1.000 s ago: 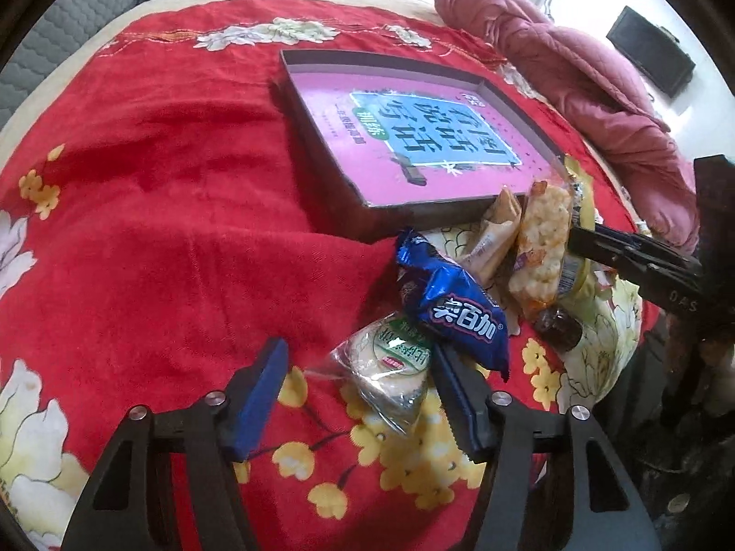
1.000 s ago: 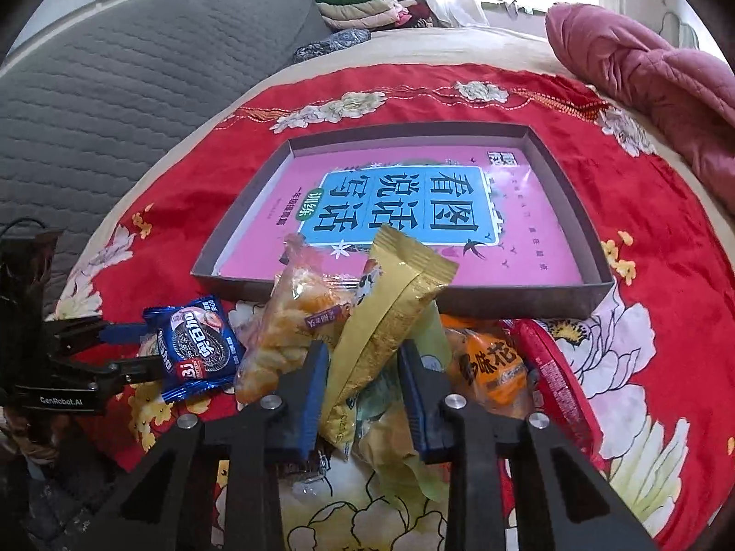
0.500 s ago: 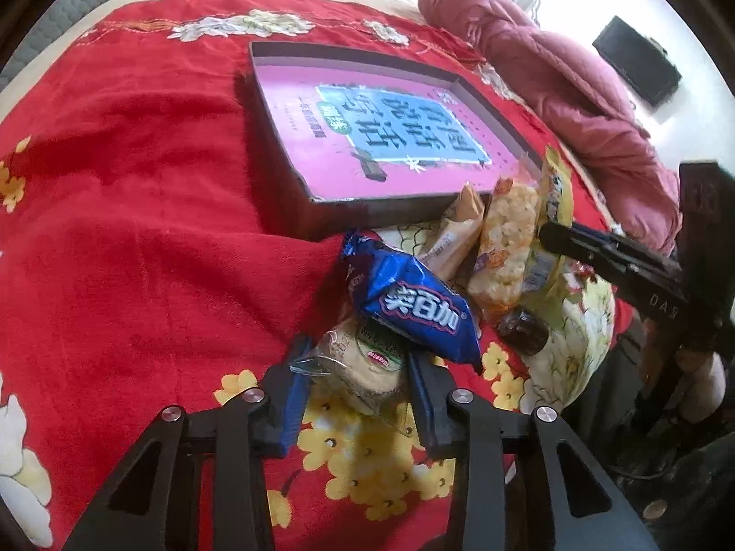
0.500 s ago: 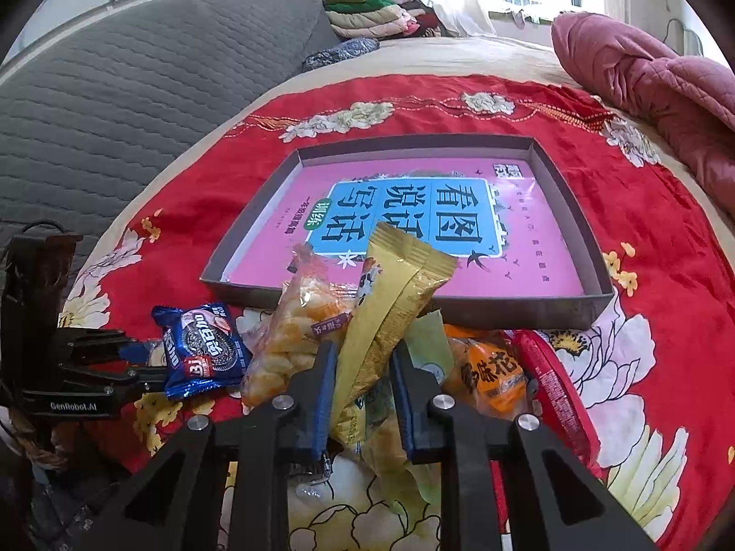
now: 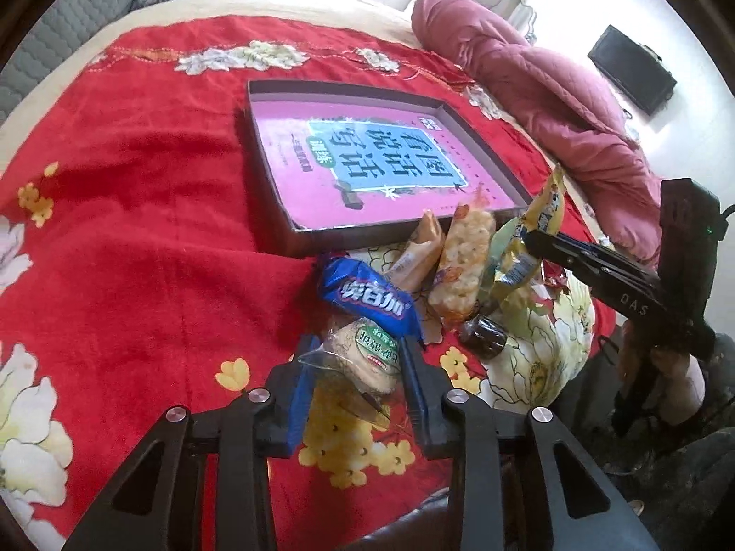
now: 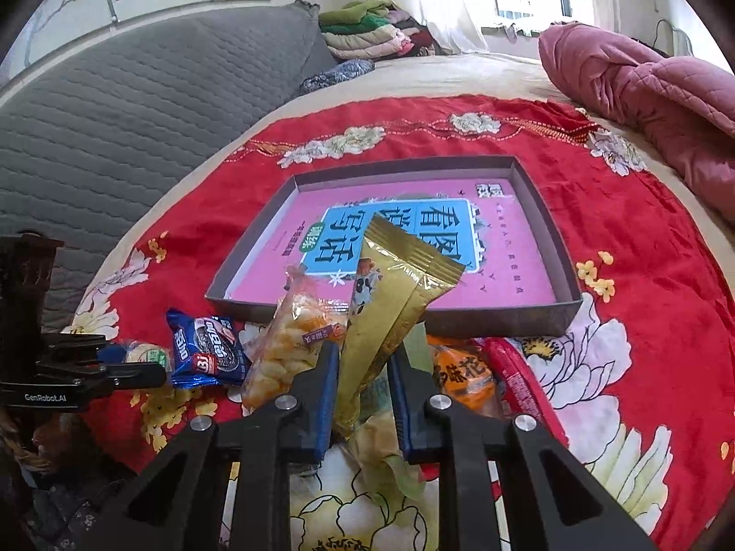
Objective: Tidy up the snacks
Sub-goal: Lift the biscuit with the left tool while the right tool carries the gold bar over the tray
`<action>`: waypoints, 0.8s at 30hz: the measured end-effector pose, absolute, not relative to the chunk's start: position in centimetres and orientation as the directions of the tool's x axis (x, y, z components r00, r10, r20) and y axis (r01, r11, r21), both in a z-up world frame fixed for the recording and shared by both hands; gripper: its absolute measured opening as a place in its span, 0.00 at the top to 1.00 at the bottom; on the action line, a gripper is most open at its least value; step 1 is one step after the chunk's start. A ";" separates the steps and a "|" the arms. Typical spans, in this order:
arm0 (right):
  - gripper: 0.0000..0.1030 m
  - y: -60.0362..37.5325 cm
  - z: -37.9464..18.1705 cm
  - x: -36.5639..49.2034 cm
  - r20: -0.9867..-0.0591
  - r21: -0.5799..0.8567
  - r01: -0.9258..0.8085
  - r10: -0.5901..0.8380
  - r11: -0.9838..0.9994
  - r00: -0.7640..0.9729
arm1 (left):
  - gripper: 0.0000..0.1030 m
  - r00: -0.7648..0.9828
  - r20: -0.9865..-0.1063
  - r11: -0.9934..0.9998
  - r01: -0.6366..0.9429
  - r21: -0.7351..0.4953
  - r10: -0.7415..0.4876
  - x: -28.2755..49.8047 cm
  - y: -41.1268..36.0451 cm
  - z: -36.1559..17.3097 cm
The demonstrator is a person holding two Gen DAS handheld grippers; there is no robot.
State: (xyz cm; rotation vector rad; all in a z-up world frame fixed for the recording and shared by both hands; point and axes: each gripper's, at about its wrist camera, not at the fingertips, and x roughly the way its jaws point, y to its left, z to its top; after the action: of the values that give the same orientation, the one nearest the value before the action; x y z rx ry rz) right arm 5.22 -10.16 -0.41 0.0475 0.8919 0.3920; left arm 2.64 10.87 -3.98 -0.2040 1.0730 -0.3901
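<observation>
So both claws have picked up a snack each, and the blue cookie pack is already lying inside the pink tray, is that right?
Not quite. The blue cookie pack lies on the red blanket in front of the pink tray, not inside it; the left wrist view shows this. The rest holds: the left claw grips the round cracker packet and the right claw grips the gold packet.

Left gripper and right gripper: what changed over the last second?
The left gripper closed from wide open onto the clear cracker packet. The right gripper kept its grip on the gold packet and raised it slightly. The tray and the other snacks stayed put.
</observation>
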 end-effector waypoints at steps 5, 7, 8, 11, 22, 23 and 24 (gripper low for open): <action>0.80 -10.7 0.0 5.1 -0.734 0.211 -0.310 0.360 0.927 0.576 | 0.64 0.418 -0.818 0.918 0.202 -0.341 -0.396 2.6 11.0 -3.9; 0.80 -10.9 0.1 5.1 -0.730 0.217 -0.307 0.363 0.927 0.580 | 0.64 0.417 -0.817 0.917 0.201 -0.343 -0.397 2.4 11.1 -3.7; 0.80 -11.0 0.2 5.1 -0.725 0.216 -0.305 0.362 0.927 0.585 | 0.64 0.420 -0.815 0.917 0.203 -0.344 -0.399 2.4 11.1 -3.5; 0.80 -11.2 0.5 5.0 -0.715 0.211 -0.305 0.359 0.929 0.599 | 0.64 0.431 -0.806 0.913 0.212 -0.348 -0.407 2.2 11.1 -2.7; 0.80 -12.1 1.0 5.1 -0.690 0.231 -0.293 0.368 0.928 0.623 | 0.64 0.485 -0.779 0.917 0.223 -0.329 -0.398 2.9 10.2 -0.4; 0.80 -12.2 1.1 5.2 -0.686 0.235 -0.288 0.368 0.928 0.627 | 0.64 0.491 -0.778 0.920 0.223 -0.323 -0.392 3.0 10.0 -0.2; 0.80 -12.3 1.1 5.2 -0.684 0.237 -0.286 0.369 0.928 0.629 | 0.64 0.498 -0.776 0.922 0.221 -0.318 -0.387 3.0 9.8 0.0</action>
State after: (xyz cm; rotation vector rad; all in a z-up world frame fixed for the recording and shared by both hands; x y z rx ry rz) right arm 5.17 -12.35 1.12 0.1096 0.8078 0.3759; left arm 3.04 9.84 -0.03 -0.1856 0.9843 -0.3707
